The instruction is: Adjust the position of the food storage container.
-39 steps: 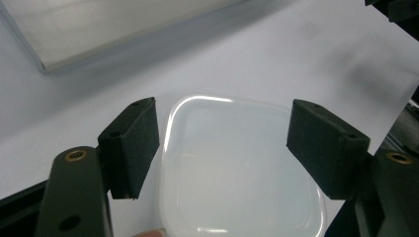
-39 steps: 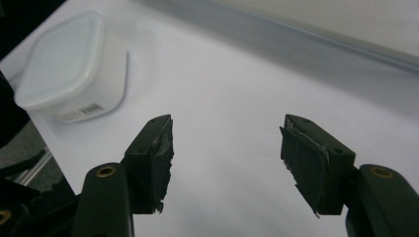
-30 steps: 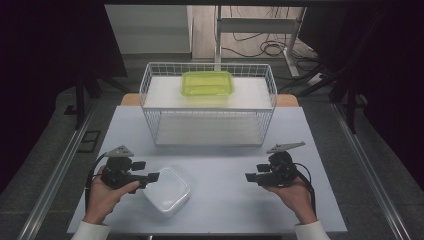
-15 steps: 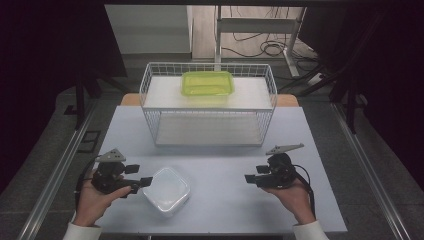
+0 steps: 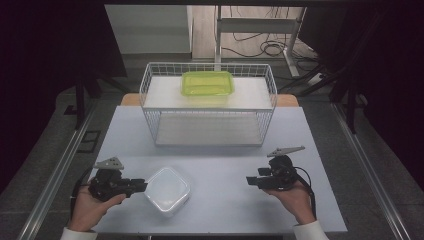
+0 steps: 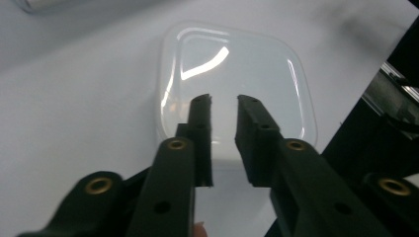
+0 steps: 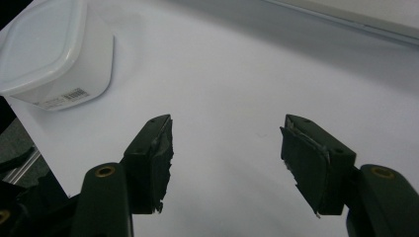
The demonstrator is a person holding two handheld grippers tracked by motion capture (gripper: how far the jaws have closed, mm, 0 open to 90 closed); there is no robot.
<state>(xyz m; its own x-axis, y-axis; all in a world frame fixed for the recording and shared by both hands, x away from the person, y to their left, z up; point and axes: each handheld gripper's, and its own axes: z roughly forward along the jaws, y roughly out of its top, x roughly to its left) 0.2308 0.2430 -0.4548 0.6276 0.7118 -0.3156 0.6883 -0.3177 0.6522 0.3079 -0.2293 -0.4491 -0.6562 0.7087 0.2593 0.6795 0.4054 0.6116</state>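
No readable text anywhere. Just 1 white sticker with a barcode (image 7: 68, 96) on the side wall of the white lidded container (image 7: 47, 52), digits beneath the bars too small to read.

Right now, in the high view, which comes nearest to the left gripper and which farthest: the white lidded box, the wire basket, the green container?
From the left gripper, at the table's near left:
1. White lidded box, right beside its jaws.
2. Wire basket, mid-table, farther back.
3. Green container, on the basket's upper shelf, at the back.
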